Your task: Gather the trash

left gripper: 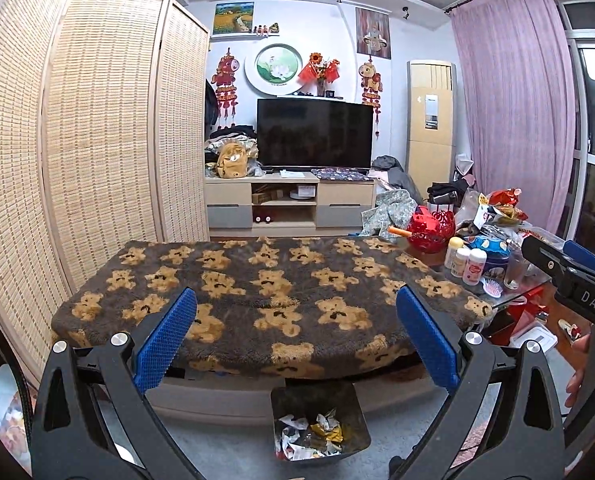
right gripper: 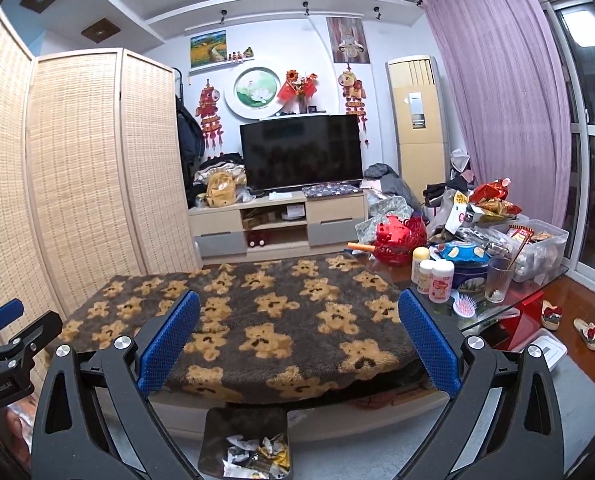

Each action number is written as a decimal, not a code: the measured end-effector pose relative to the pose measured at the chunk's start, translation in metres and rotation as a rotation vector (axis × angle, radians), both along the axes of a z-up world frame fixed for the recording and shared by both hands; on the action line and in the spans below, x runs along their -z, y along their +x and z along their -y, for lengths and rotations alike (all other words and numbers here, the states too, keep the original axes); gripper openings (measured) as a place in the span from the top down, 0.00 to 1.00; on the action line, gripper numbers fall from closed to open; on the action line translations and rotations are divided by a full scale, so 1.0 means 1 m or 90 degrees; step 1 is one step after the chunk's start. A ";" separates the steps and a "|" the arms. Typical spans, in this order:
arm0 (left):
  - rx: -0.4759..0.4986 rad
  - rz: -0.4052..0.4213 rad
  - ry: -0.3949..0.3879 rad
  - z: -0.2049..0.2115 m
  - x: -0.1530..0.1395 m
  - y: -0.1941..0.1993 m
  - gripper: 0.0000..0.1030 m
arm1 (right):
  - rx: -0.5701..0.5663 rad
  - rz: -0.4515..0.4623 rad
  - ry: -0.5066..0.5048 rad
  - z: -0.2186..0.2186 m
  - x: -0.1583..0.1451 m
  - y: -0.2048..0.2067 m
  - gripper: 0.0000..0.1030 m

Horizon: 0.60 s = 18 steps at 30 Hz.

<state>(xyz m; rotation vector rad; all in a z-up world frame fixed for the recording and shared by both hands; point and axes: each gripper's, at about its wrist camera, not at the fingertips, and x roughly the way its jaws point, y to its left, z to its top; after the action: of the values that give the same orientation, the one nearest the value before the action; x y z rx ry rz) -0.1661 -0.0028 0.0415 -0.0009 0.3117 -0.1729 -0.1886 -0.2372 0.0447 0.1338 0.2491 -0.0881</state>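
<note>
A dark square trash bin [left gripper: 319, 424] stands on the floor in front of the table and holds crumpled paper and wrappers [left gripper: 311, 438]; it also shows in the right wrist view [right gripper: 246, 444]. A table covered with a brown teddy-bear blanket [left gripper: 265, 300] lies ahead [right gripper: 265, 320]. My left gripper [left gripper: 295, 336] is open and empty, held above the table's near edge. My right gripper [right gripper: 299, 338] is open and empty at a similar height. The right gripper's body shows at the right edge of the left wrist view [left gripper: 569, 276]; the left gripper's body shows at the left edge of the right wrist view [right gripper: 9, 344].
Clutter fills the table's right end: a red basket [right gripper: 399, 236], bottles [right gripper: 435, 276], a glass [right gripper: 497, 280], a pink hairbrush [right gripper: 465, 306], snack bags and a plastic box [right gripper: 541, 248]. A woven screen [left gripper: 97, 120] stands left. A TV [left gripper: 313, 134] stands behind. Slippers [right gripper: 587, 332] lie on the floor right.
</note>
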 end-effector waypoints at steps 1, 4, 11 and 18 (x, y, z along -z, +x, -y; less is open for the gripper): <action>0.000 0.000 -0.002 -0.001 0.000 -0.001 0.08 | -0.003 -0.001 0.001 0.000 0.001 0.000 0.03; -0.002 -0.001 -0.001 0.000 0.000 -0.002 0.08 | -0.005 -0.002 0.000 -0.001 0.002 -0.001 0.03; -0.003 -0.003 0.003 0.000 0.000 -0.007 0.08 | -0.009 0.001 0.005 0.000 0.002 -0.006 0.03; -0.006 0.001 0.010 0.002 0.000 -0.012 0.08 | -0.007 0.000 0.005 0.002 0.001 -0.007 0.03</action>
<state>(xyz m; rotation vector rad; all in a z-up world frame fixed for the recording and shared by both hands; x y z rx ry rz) -0.1785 -0.0050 0.0413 0.0136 0.3109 -0.1617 -0.1958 -0.2390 0.0436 0.1410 0.2506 -0.0769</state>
